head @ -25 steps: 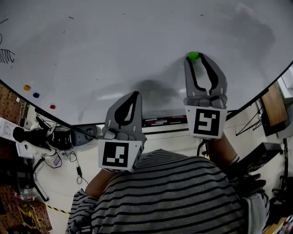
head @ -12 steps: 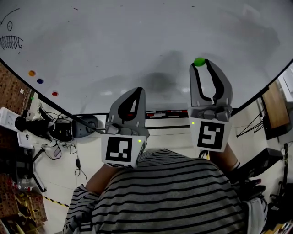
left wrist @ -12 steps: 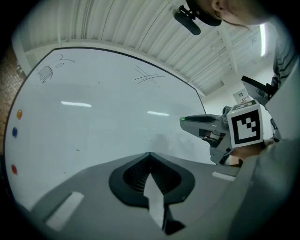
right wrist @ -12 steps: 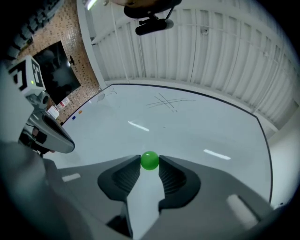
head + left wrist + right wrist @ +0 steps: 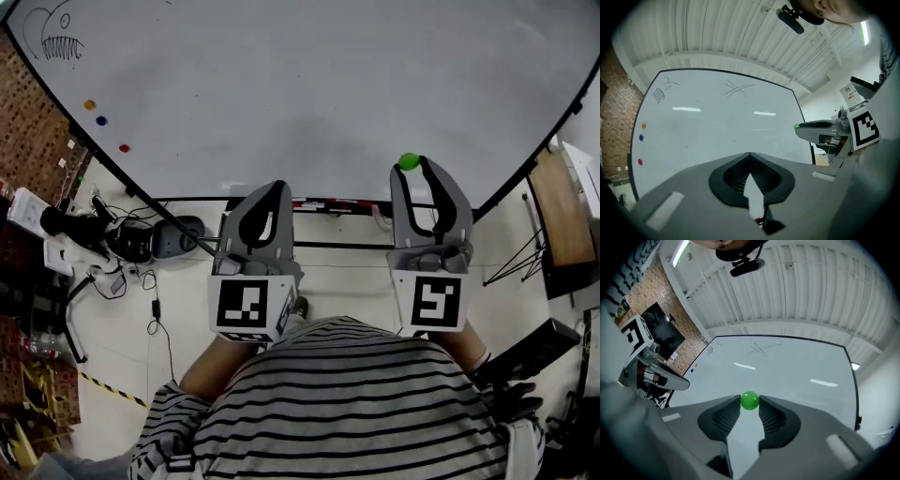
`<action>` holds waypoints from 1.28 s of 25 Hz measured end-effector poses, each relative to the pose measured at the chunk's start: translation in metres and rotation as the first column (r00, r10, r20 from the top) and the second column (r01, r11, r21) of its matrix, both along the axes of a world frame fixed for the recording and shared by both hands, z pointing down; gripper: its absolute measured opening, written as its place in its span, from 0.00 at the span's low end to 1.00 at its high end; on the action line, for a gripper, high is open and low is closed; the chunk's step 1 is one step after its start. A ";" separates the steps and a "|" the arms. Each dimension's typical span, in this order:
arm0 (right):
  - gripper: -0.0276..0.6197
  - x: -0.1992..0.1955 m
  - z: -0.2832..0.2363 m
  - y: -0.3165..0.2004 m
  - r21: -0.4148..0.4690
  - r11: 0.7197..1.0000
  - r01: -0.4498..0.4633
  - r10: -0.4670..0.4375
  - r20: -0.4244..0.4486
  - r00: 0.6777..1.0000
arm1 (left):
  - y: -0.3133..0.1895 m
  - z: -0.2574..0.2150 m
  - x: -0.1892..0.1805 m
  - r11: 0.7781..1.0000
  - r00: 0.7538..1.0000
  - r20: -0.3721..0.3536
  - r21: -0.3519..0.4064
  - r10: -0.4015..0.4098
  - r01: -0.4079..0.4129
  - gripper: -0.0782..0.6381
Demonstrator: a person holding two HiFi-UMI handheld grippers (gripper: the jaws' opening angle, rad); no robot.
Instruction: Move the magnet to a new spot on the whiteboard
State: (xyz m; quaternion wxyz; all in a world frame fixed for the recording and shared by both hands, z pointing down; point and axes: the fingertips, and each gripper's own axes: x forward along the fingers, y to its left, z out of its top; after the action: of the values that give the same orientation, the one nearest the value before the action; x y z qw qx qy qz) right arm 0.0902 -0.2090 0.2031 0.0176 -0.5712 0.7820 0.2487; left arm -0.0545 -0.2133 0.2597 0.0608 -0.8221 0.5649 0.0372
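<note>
A small green ball magnet [image 5: 409, 161] sits pinched between the tips of my right gripper [image 5: 411, 166], held in front of the whiteboard [image 5: 300, 84] near its lower edge. In the right gripper view the magnet [image 5: 750, 400] is squeezed between both pads, with the board [image 5: 787, 366] well beyond it. My left gripper [image 5: 278, 188] is shut with nothing in it, level with the right one and to its left. In the left gripper view its jaws [image 5: 750, 153] meet, and the magnet [image 5: 796, 126] shows at the right gripper's tip.
Orange [image 5: 90, 105], blue [image 5: 101, 120] and red [image 5: 125, 148] magnets line the board's left edge below a fish drawing [image 5: 58, 33]. A marker tray [image 5: 323, 203] runs under the board. Cables and gear [image 5: 94, 244] lie on the floor at left; a wooden table [image 5: 562, 220] stands at right.
Both grippers have drawn back from the whiteboard toward the person, the right one carrying the green magnet with it. The board now looks farther away. The left gripper stayed shut.
</note>
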 end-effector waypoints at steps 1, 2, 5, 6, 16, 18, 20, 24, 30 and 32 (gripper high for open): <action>0.23 0.003 0.004 0.005 -0.014 1.000 0.015 -0.015 0.002 1.000 | 0.006 0.001 0.001 1.000 1.000 -0.003 -0.006 -0.013 0.013 0.13; 0.23 0.005 0.007 0.011 -0.029 0.999 0.029 -0.029 0.005 1.000 | 0.012 0.002 0.003 1.000 1.000 -0.005 -0.011 -0.026 0.026 0.13; 0.23 0.016 0.013 0.030 -0.069 0.996 0.060 -0.059 0.020 0.998 | 0.032 0.004 0.010 0.998 0.998 -0.003 -0.021 -0.059 0.059 0.13; 0.23 0.019 0.015 0.036 -0.076 0.995 0.067 -0.065 0.028 0.997 | 0.038 0.006 0.011 0.997 0.998 0.003 -0.023 -0.070 0.070 0.13; 0.23 0.015 0.017 0.074 -0.115 0.991 0.075 -0.067 0.072 0.995 | 0.072 -0.002 0.004 0.997 0.998 -0.006 -0.021 -0.068 0.068 0.13; 0.23 0.007 0.018 0.073 -0.129 0.990 0.064 -0.054 0.080 0.995 | 0.071 -0.003 -0.005 0.998 0.998 -0.001 -0.017 -0.056 0.056 0.13; 0.23 -0.003 0.019 0.072 -0.137 0.989 0.055 -0.044 0.083 0.996 | 0.069 -0.003 -0.015 0.999 0.999 0.010 -0.010 -0.049 0.049 0.13; 0.23 -0.028 0.019 0.069 -0.138 0.989 0.045 -0.034 0.084 0.996 | 0.067 0.001 -0.032 1.000 1.000 0.011 -0.014 -0.024 0.024 0.13; 0.23 -0.057 0.019 0.070 -0.138 0.990 0.029 -0.019 0.077 0.997 | 0.068 -0.001 -0.051 1.000 1.000 0.006 -0.008 0.018 -0.017 0.13; 0.23 -0.066 0.020 0.067 -0.135 0.990 0.028 -0.018 0.071 0.997 | 0.066 0.001 -0.056 1.000 1.000 0.004 -0.007 0.026 -0.026 0.13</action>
State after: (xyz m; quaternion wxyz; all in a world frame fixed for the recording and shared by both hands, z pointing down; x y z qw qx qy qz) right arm 0.0243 -0.1422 0.2227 0.0087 -0.5705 0.8025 0.1744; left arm -0.1105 -0.1476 0.2606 0.0586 -0.8297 0.5541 0.0342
